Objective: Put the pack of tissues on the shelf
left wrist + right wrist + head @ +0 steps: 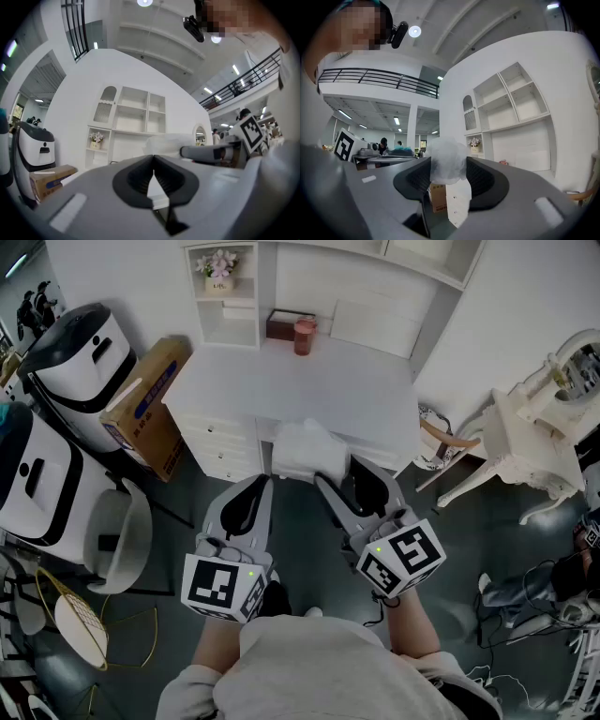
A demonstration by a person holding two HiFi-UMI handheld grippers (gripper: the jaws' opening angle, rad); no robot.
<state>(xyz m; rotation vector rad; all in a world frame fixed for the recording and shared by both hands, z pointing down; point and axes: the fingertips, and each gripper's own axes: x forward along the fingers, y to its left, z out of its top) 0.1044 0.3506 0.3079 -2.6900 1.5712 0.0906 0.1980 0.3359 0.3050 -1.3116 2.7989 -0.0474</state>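
Clamping the right gripper (449, 165) on the pack of tissues (302, 446), pinched between its jaws and bulging out past the tips. Holding the left gripper (153, 157) clenched on nothing, just to the left.

Risking a slip: squeezing only soft, slick wrap, probably letting the pack sag or slide free while reaching up and ahead toward the shelf (511, 124). Possibly clipping the reddish jar (305, 336) further ahead on the bench (281, 381).

Hiding the depth of the bite behind the jaws themselves; cutting off the pack's far end.

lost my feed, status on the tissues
Left gripper shut, empty. Right gripper shut on pack of tissues, over desk front edge. Pink jar, brown box at shelf base.
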